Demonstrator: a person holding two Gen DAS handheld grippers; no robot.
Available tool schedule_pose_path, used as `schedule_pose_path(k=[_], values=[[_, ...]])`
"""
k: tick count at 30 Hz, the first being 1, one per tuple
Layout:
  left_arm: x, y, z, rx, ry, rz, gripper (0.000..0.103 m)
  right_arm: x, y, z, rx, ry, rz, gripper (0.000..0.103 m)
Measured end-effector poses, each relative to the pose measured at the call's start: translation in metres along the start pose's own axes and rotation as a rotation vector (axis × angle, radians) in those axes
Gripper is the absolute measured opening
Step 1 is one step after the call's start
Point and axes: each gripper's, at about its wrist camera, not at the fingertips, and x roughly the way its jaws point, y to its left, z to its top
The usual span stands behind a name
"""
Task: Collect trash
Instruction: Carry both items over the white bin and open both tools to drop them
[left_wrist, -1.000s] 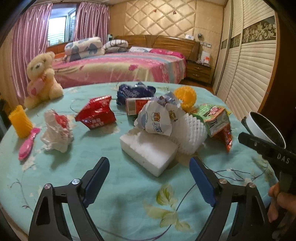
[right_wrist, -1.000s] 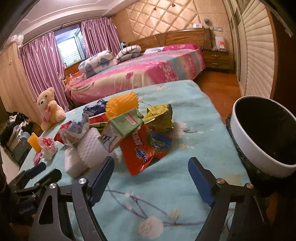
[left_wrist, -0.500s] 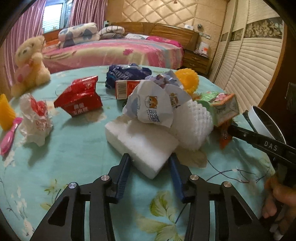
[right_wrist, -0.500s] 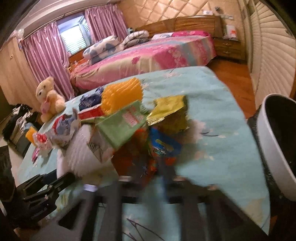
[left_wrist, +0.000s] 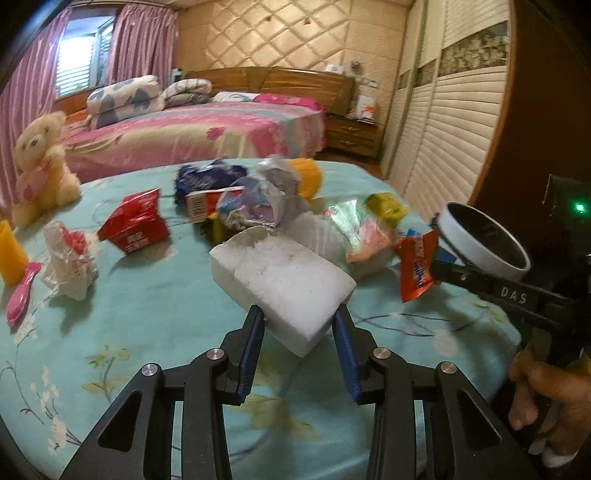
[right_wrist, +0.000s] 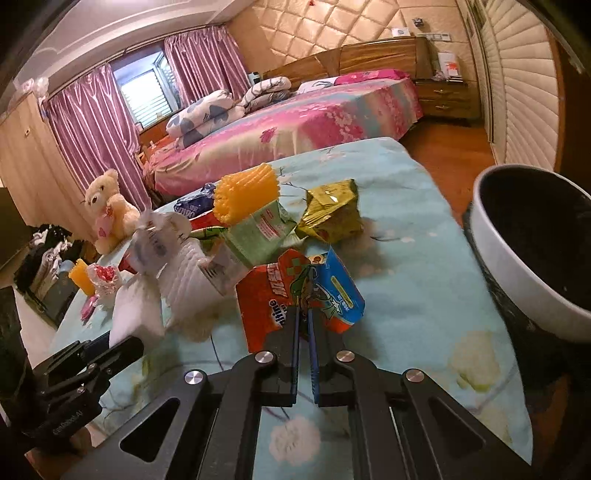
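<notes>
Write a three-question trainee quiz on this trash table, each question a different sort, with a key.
1. True or false: the left gripper has a white foam block between its fingers.
2. What does the right gripper grip? A) yellow packet B) orange wrapper C) teddy bear
3. Fill in: the white bin stands at the table's ____ edge in the right wrist view.

Key
1. True; the jaws are closing with the block between them, pads on its sides.
2. B, the orange wrapper, pinched in shut jaws.
3. Right.
</notes>
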Motion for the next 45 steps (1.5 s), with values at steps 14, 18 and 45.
schedule_pose_path(k=[14, 18, 45], values=[[0.002, -0.056, 0.011, 0.143, 0.006, -0.113, 0.036, -0.056, -0.045, -0.003, 0.084, -0.09, -0.062, 0.004], [0.008, -0.07, 0.018, 0.182, 0.009, -0.141, 0.036, -0.07, -0.06, -0.001, 0.111, -0.116, -0.09, 0.004], [0.088, -0.143, 0.067, 0.305, 0.036, -0.264, 0.037, -0.08, -0.138, 0.033, 0.204, -0.159, -0.212, 0.004]])
